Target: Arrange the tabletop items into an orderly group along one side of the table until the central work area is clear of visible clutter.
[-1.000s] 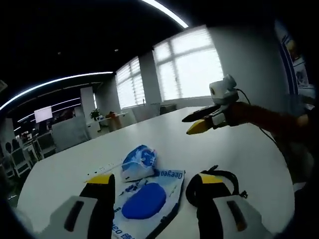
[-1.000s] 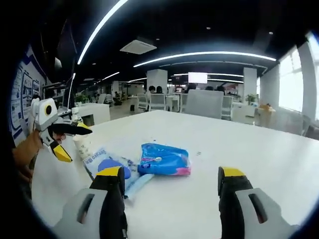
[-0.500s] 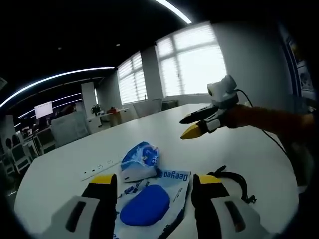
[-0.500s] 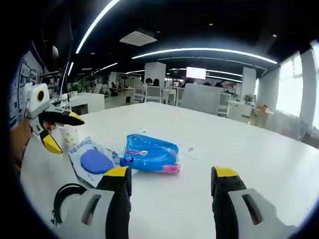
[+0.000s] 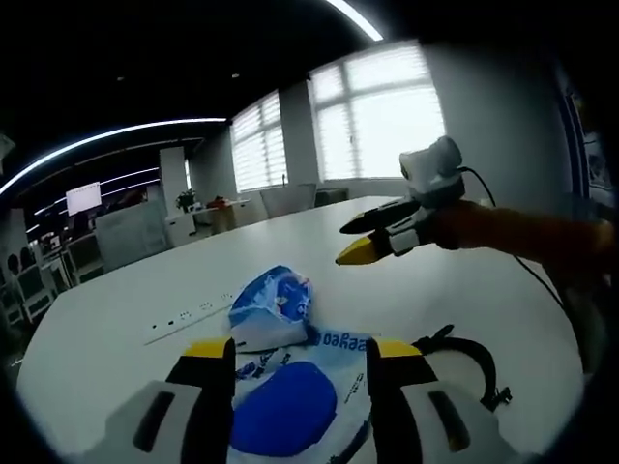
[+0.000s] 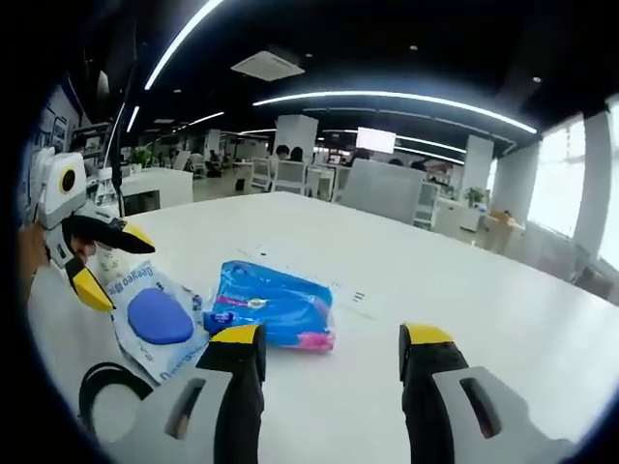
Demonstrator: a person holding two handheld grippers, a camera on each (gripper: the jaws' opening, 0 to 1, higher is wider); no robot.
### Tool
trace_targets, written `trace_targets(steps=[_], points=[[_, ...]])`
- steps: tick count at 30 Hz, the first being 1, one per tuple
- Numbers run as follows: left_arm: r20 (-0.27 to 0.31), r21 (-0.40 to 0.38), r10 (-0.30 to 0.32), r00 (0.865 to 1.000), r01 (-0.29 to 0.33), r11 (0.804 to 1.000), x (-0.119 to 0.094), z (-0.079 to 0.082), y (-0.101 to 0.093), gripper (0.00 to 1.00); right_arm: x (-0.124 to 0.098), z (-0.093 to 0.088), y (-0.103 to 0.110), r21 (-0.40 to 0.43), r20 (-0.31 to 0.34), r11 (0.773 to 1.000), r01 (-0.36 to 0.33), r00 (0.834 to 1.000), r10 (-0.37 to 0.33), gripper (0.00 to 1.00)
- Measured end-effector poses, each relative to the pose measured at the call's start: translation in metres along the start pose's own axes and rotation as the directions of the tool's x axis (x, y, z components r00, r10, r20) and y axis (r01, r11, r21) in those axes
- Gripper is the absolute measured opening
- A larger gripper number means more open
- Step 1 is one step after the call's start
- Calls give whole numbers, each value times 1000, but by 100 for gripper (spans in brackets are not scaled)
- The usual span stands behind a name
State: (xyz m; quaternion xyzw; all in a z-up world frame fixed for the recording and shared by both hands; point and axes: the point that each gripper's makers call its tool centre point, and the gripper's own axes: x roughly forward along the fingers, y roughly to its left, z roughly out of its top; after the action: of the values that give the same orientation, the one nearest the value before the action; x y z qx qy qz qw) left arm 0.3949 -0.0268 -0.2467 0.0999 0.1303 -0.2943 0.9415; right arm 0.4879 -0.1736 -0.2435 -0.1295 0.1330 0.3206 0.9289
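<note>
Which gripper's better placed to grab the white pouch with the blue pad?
Left, probably. The left gripper has open jaws either side of the white pouch. The right gripper is open too, but faces bare table beside the blue packet, with the pouch off to its left.

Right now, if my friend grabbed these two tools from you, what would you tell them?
Left tool: open, holding nothing, low over the white pouch with the blue oval.
Right tool: open, holding nothing, near the blue packet.
The pouch, packet and black cable lie together on the white table; a paper cup stands behind them.
Done: nothing picked up yet.
Left: line everything up along one side.
</note>
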Motion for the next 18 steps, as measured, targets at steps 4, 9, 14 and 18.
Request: trace_targets(steps=[4, 9, 14, 18], points=[[16, -20, 5, 1000, -4, 1000, 5, 1, -5, 52, 8, 1, 2, 34, 9, 999, 13, 1000, -13, 50], [18, -49, 10, 1000, -9, 999, 14, -1, -1, 51, 15, 0, -2, 82, 33, 997, 1, 999, -4, 50], [26, -103, 11, 1000, -8, 995, 19, -4, -2, 50, 21, -3, -7, 109, 33, 994, 16, 999, -20, 49], [23, -113, 19, 1000, -17, 993, 24, -3, 3, 50, 24, -7, -6, 113, 37, 993, 17, 999, -21, 49]])
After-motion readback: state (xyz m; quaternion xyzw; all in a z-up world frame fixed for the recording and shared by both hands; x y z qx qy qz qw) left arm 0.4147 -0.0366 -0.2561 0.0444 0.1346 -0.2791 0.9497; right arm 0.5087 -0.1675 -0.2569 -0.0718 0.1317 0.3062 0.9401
